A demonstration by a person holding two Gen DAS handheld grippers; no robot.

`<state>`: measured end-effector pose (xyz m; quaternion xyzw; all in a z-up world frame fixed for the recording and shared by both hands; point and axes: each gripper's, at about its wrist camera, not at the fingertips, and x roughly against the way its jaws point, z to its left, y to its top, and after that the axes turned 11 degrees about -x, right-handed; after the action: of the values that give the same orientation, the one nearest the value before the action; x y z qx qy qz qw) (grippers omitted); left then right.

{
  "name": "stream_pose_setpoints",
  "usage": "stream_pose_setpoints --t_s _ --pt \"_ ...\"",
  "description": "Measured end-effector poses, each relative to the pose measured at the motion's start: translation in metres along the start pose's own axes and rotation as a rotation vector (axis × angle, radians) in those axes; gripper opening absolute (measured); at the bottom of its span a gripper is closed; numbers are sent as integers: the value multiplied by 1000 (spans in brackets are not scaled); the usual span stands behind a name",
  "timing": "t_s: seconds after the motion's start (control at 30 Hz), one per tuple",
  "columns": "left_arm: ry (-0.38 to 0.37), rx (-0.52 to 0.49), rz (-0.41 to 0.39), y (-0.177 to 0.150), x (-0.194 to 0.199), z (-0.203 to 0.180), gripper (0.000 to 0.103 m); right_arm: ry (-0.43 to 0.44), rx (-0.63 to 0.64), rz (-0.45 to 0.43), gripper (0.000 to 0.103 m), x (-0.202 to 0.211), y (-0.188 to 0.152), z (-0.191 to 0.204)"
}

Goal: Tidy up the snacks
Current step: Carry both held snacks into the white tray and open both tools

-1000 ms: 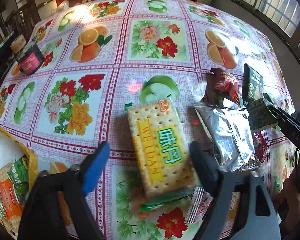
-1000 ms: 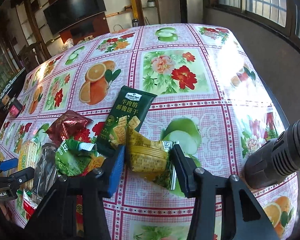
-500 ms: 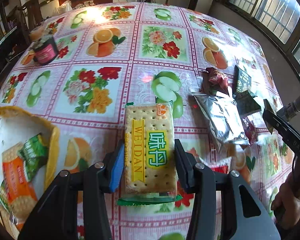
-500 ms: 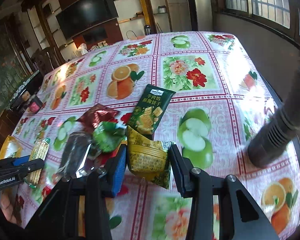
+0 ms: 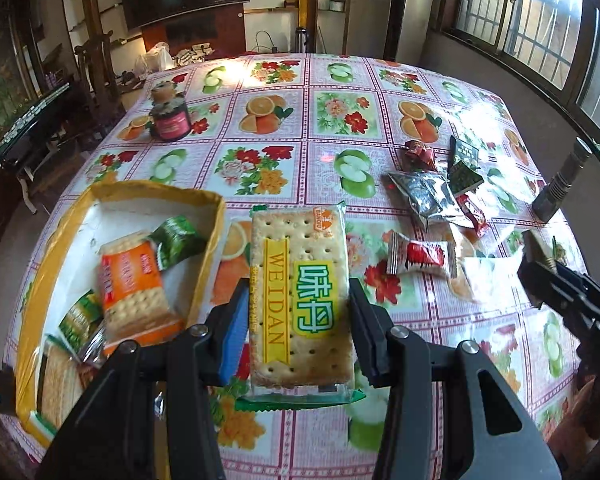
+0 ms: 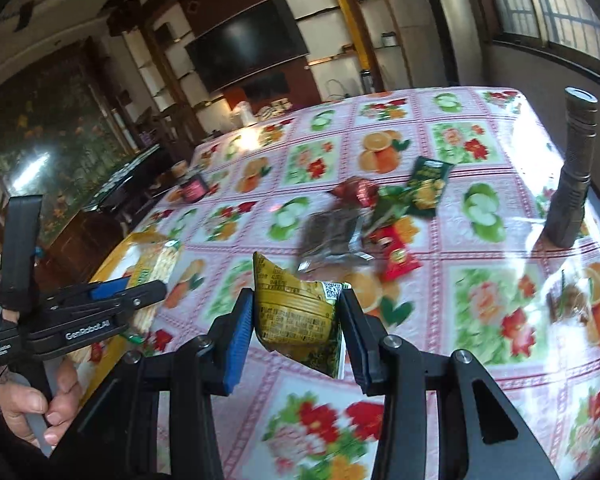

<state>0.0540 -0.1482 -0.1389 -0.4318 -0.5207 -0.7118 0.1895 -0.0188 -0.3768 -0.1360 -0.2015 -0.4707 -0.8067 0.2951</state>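
The table (image 5: 284, 92) bears the whole lot. At its near left corner sits an open box (image 5: 214, 236), with cracker packs (image 5: 134, 292) and small packets lying inside it. A cracker pack (image 5: 300, 292) is held just right of the box, above the cloth. A jar (image 5: 170, 118) stands far left, well apart from everything else. At the right, a foil pouch (image 5: 434, 198) lies among a cluster of packets; a wrapped sweet (image 5: 420, 258) lies nearer, beside it. A torch (image 6: 574, 168) stands upright at the right edge. A snack packet (image 6: 296, 312) is held above the near middle.
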Motion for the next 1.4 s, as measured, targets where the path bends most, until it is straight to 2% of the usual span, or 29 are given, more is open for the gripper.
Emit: stream_pose_setpoints --t_s 0.33,0.57,1.4 --pt "14 35 3 -33 24 17 48 78 67 62 42 -3 -30 46" --pt "21 40 -12 -48 40 25 48 103 107 99 43 -10 -44 68" --pt "23 70 -48 -58 60 42 48 115 146 130 45 -15 -53 90"
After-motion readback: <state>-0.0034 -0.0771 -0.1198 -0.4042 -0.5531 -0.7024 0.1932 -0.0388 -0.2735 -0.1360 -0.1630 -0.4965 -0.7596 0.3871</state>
